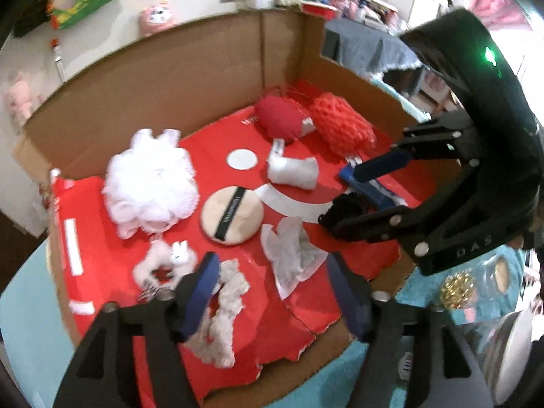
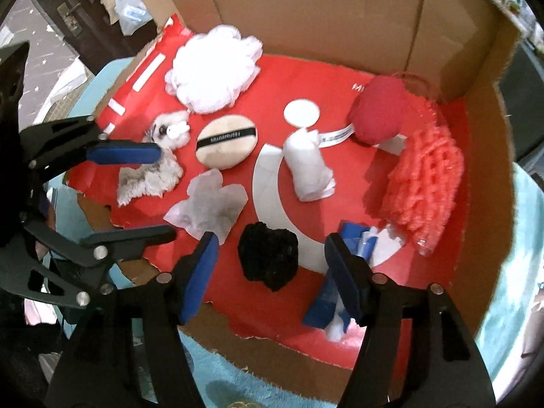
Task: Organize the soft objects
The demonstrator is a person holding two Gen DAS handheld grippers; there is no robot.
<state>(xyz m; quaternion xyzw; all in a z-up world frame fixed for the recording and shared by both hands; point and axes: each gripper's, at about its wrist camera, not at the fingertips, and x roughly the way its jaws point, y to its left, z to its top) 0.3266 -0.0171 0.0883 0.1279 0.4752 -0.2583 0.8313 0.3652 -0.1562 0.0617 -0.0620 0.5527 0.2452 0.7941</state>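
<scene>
Both tongs released, nothing between the pads. Left tongs (image 1: pixel 272 292) hang over the near-left of the cardboard box (image 1: pixel 190 54), spread above the crumpled white tissue (image 1: pixel 292 255), with the grey-white fuzzy piece (image 1: pixel 224 312) just beside the left pad. Right tongs (image 2: pixel 268 275) sit over the black pom-pom (image 2: pixel 268 258), with the blue-and-white packet (image 2: pixel 329 302) touching or just under the right pad — cannot tell which.

The soft things all lie on the red liner (image 1: pixel 210 136) inside the box: white mesh puff (image 1: pixel 149 187), powder puff (image 1: pixel 233 214), white roll (image 1: pixel 292 170), red cushion (image 1: pixel 278 119), coral mesh sponge (image 1: pixel 343 125), small plush toy (image 1: pixel 173 258).

Risks as I read it:
- Items near the tongs are crowded — closing on the pom-pom could snag the packet too.
- Tissue is thin and flat; pads may pinch the liner, which is already torn at the near edge, and drag everything.
- The two tongs work close together at the near edge — collision likely if both reach inward.
- Mesh loops could catch on a pad at release.
</scene>
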